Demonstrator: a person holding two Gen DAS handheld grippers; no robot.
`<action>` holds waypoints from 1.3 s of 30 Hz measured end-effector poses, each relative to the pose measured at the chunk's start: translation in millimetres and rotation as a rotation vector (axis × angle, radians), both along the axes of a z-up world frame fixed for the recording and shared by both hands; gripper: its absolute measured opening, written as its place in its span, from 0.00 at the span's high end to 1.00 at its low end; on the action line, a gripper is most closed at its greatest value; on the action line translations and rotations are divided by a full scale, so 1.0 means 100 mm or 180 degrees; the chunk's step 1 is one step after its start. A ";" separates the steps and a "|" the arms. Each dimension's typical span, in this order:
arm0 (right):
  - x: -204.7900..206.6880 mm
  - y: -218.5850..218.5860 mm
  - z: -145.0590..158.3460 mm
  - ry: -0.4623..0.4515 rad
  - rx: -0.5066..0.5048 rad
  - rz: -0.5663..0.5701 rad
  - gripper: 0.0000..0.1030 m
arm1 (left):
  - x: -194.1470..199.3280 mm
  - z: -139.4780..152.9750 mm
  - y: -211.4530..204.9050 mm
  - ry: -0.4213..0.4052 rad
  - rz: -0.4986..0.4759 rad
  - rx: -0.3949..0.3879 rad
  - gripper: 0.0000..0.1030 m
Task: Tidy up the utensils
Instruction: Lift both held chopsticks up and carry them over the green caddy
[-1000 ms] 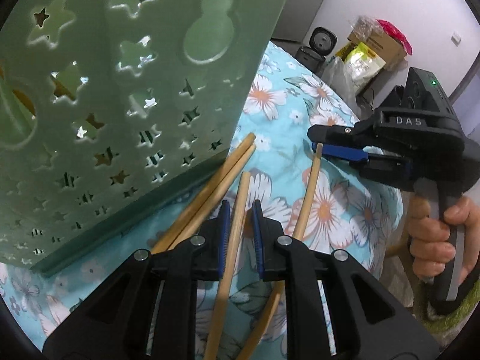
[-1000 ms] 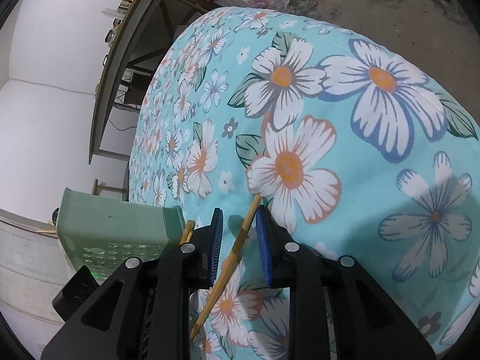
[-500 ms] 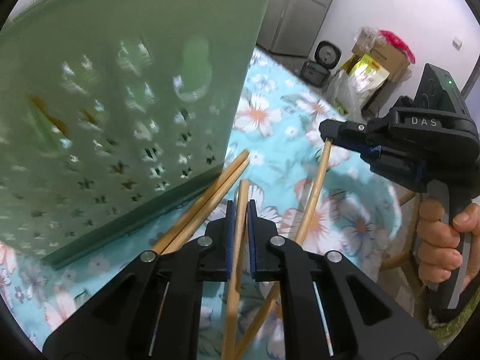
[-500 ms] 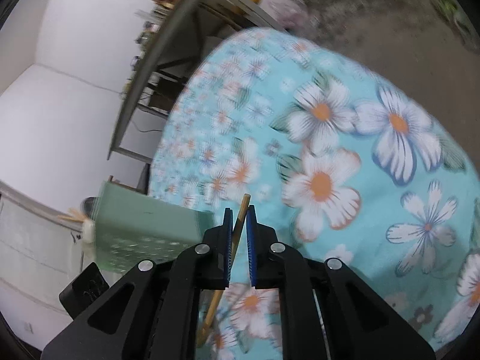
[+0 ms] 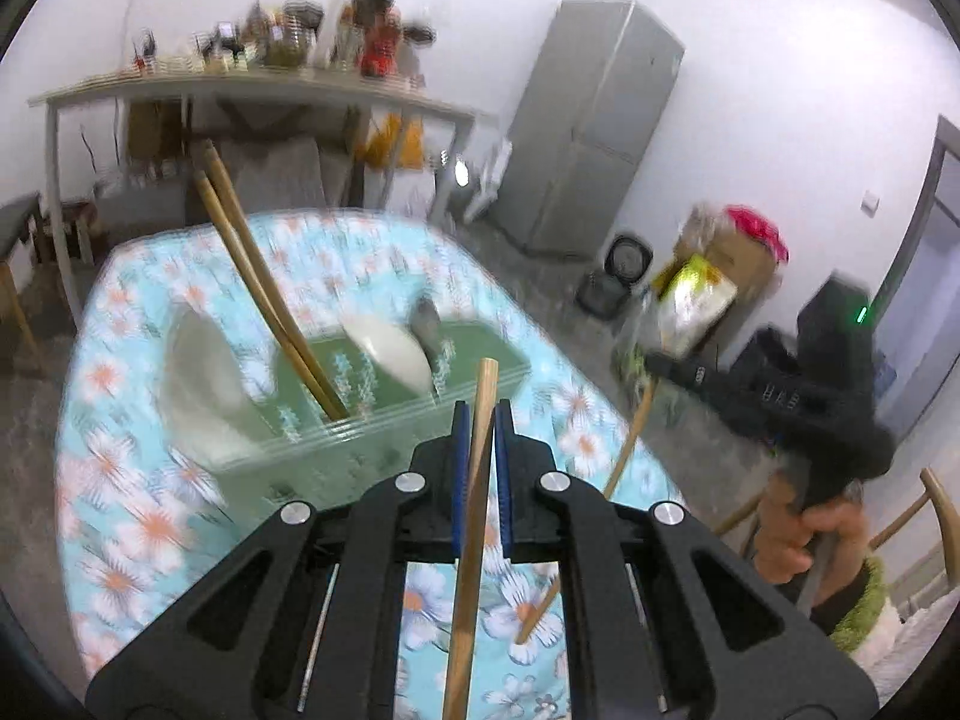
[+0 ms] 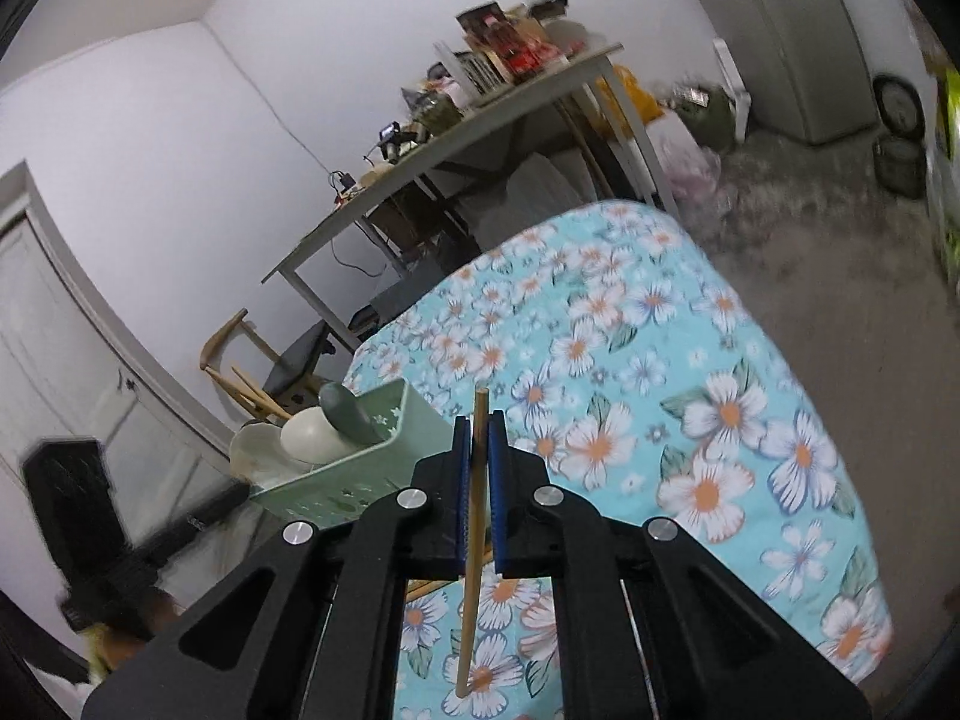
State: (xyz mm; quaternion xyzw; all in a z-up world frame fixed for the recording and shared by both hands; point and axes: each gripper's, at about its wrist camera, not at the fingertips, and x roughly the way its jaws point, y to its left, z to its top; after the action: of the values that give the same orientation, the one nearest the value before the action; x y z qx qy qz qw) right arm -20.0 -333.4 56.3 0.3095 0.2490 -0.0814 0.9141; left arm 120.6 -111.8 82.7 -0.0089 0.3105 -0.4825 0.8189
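My left gripper (image 5: 478,420) is shut on a wooden chopstick (image 5: 474,510) and holds it up above the near rim of the green utensil basket (image 5: 384,420). Two chopsticks (image 5: 258,288) stand leaning in that basket beside white spoons (image 5: 390,351). My right gripper (image 6: 479,432) is shut on another chopstick (image 6: 474,540), lifted above the floral tablecloth (image 6: 660,420). It also shows in the left wrist view (image 5: 654,369), to the right of the basket, with its chopstick (image 5: 624,450). The basket shows in the right wrist view (image 6: 360,468) to the left of my fingers.
A bowl (image 5: 204,372) sits at the basket's left end. Behind the table stand a cluttered shelf table (image 5: 258,90), a grey fridge (image 5: 588,126) and boxes (image 5: 720,264). A wooden chair (image 6: 252,360) stands left of the table.
Both grippers closed on their chopsticks and lifted them off the cloth. The views rose from table level to above the basket, whose inside now shows.
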 end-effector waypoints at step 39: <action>0.07 -0.03 -0.05 0.0099 0.0032 -0.0019 0.94 | 0.60 1.04 0.34 -0.1063 0.1253 -0.1603 0.94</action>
State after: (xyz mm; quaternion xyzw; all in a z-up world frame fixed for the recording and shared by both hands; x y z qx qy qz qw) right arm -13.0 -336.8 51.3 0.3136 0.2627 -0.0877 0.9083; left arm 180.2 -77.5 186.8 -0.1911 0.0362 -0.3717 0.9077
